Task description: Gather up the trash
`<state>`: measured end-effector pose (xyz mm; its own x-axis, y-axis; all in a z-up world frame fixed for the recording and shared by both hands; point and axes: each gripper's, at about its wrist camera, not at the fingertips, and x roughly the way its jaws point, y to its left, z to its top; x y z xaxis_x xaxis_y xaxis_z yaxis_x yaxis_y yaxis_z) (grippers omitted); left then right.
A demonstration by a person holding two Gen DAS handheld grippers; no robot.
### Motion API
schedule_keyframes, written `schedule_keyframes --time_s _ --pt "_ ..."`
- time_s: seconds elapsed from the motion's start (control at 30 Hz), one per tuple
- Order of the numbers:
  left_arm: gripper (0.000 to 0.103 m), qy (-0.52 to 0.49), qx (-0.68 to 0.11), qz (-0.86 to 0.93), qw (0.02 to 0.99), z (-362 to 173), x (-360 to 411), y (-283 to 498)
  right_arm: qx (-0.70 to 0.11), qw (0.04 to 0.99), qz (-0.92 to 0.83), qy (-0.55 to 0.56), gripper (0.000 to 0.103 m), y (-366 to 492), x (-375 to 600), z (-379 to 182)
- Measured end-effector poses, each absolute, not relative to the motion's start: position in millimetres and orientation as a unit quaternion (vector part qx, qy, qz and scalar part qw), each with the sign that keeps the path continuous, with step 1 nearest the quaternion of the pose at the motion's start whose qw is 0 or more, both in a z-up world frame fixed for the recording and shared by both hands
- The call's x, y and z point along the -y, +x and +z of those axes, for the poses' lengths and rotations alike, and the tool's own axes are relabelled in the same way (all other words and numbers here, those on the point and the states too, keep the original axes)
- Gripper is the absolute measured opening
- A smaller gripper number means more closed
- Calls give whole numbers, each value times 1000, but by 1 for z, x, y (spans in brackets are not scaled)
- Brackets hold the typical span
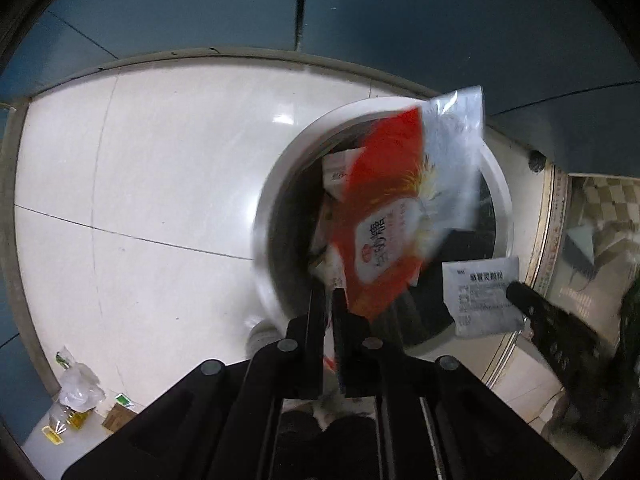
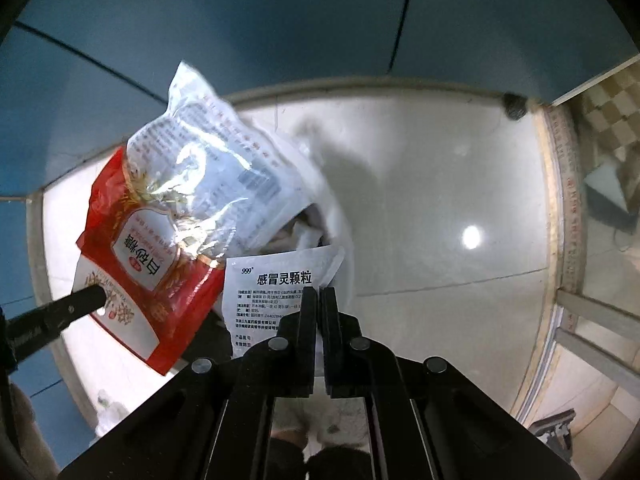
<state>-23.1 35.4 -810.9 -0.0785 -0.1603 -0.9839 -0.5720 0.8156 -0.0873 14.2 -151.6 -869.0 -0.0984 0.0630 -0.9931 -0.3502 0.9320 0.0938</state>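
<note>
- Both grippers point straight down over a white bin that stands on a pale tiled floor, close to a blue wall.
- The left gripper has its jaws nearly together; a thin edge of the red bag runs into the narrow gap between them, so it looks pinched on the bag.
- The red bag, red and white with a clear, printed upper part, hangs tilted above the bin's mouth and is blurred.
- In the right wrist view the same bag sits left of centre, with the left gripper's black finger lying across its lower edge.
- The right gripper also has its jaws almost closed, and the white sachet passes behind and between the fingers; it appears gripped by its edge.
- In the left wrist view the sachet hangs at the bin's right rim, with the right gripper's dark finger on its right side.
- The bin already holds paper and packet scraps.
- More litter lies on the floor at the lower left: a crumpled clear plastic bag, a small yellow-green bottle and a bit of cardboard.
- A doorway with a metal threshold strip opens on the right, with checkered tiles beyond.
</note>
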Motion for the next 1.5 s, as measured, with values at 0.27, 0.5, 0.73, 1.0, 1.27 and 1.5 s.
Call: schedule_keyframes --time_s 0.27,0.5,0.73,1.0,1.27,1.5 --pt "98 -230 -691 197 656 -763 -38 -43 -732 657 152 -98 65 13 148 -853" --pt "99 -208 -667 214 683 -715 -45 -53 -711 676 160 -109 103 6 150 -796" --pt "99 -180 -636 223 717 -616 -30 -73 -680 699 184 -122 103 -17 164 -699" --pt "99 -174 -595 217 754 -457 10 -101 -640 730 214 -108 103 -43 194 -523" --pt "99 -182 -551 176 796 -310 41 -132 -609 751 240 -86 103 -88 226 -341" --pt "99 -198 -522 112 822 -211 59 -153 -589 758 277 -55 103 -129 247 -208"
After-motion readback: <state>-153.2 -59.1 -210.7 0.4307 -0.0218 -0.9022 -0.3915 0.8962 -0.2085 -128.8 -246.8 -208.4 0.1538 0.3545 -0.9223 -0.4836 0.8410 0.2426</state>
